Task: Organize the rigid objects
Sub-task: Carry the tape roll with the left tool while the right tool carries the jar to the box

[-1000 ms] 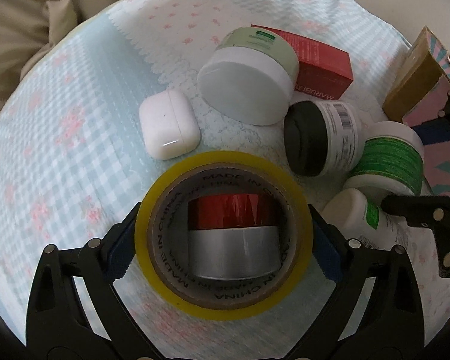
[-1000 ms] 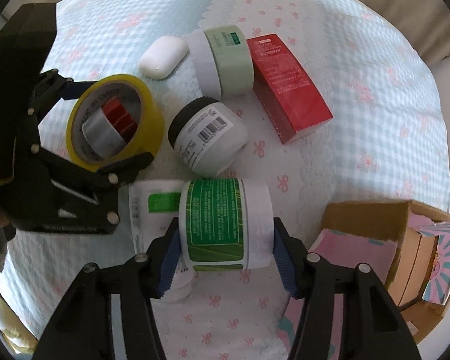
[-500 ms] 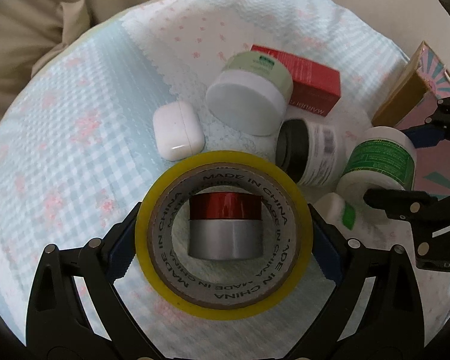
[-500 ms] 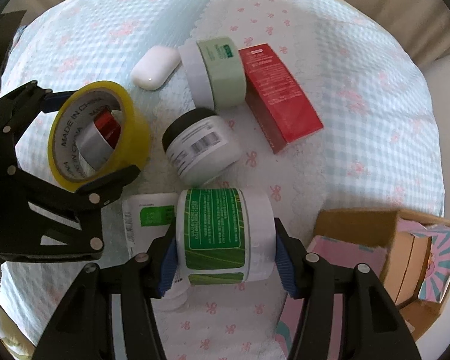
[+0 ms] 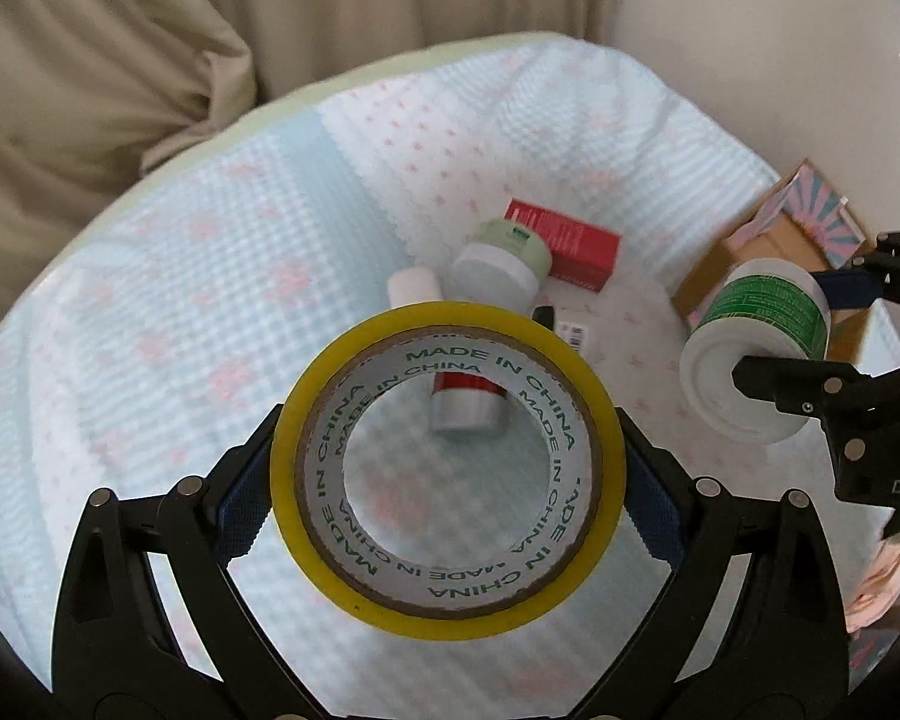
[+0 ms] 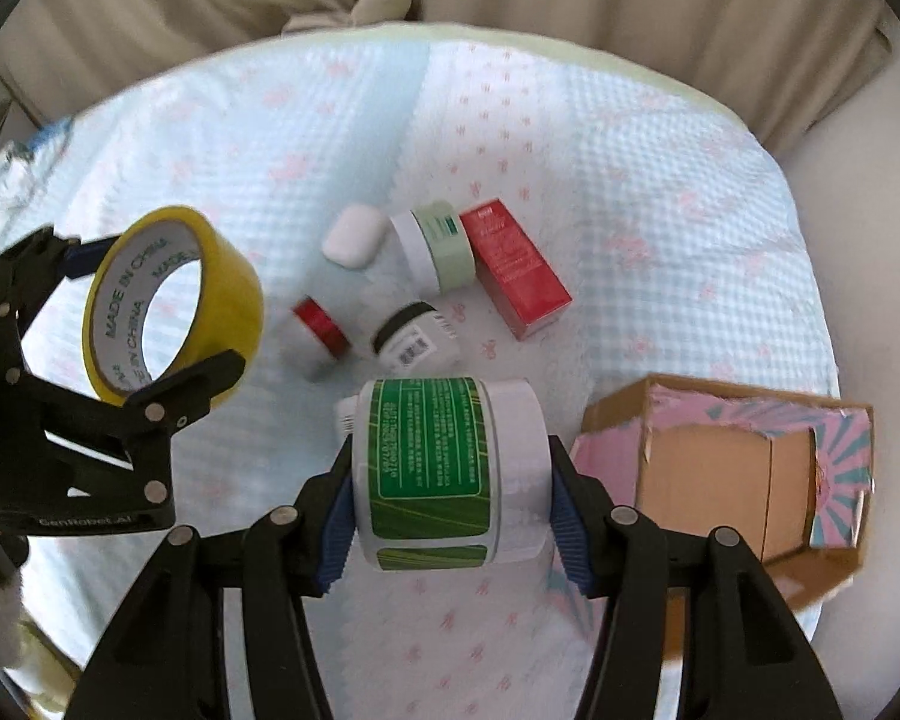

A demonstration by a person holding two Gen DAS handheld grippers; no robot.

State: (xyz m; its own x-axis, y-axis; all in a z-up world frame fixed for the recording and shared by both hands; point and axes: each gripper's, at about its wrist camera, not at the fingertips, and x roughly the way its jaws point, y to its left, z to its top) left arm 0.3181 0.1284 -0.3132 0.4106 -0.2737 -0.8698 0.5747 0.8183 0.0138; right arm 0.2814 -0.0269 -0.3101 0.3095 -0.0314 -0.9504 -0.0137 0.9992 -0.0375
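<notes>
Left gripper (image 5: 447,471) clamped on the yellow packing-tape roll (image 5: 447,531) across its flat sides, roll held up off the bedspread (image 5: 210,324), hole facing the camera ("MADE IN CHINA" on the core).

Right gripper (image 6: 450,501) clamped on the white jar with the green label (image 6: 444,471) — held on its side, lifted clear of the cloth.

Left on the cloth, ahead of both grippers:
- small red-and-silver tape roll (image 6: 323,329), seen through the yellow roll's hole in the left view
- black-lidded white jar (image 6: 417,341) on its side, barcode up, just right of that roll
- pale green jar with white lid (image 6: 435,246) on its side, touching the red carton (image 6: 522,269)
- white earbud case (image 6: 353,237), just left of the green jar
- white bottle (image 6: 347,411), mostly hidden behind the held jar

Cardboard box (image 6: 726,468) sits right of the right gripper (pink and teal print on its flaps). Interior shows only plain brown card panels — can't tell whether anything is in it.
</notes>
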